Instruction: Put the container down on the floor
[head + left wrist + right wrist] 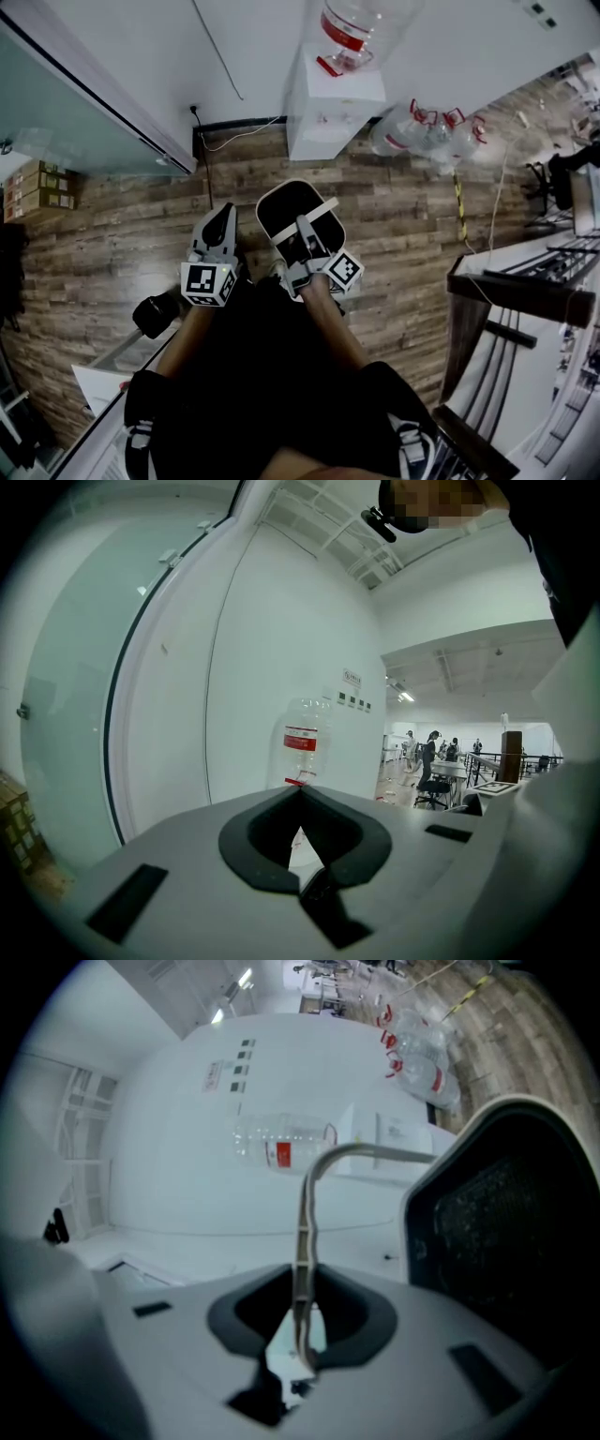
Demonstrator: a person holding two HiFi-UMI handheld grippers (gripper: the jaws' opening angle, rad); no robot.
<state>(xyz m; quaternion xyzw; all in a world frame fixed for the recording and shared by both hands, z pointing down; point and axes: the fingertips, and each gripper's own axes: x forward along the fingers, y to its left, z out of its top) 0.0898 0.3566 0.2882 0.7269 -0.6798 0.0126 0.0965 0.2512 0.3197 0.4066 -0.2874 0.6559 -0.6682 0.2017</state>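
The container (281, 208) is a bucket with a white rim, a dark inside and a flat white handle (323, 211). It hangs above the wooden floor (403, 234) in front of the person's legs. My right gripper (306, 231) is shut on the handle from above. In the right gripper view the thin handle (306, 1222) runs up from between the pads, with the container's dark mouth (506, 1232) to the right. My left gripper (221, 223) hovers just left of the container, its jaws together with nothing between them, pointing at the wall (302, 797).
A white water dispenser (333, 108) with an upturned bottle (361, 33) stands against the wall ahead. Several empty water bottles (427, 131) lie to its right. A dark stair railing (516, 295) is at the right, cardboard boxes (37, 187) at the left.
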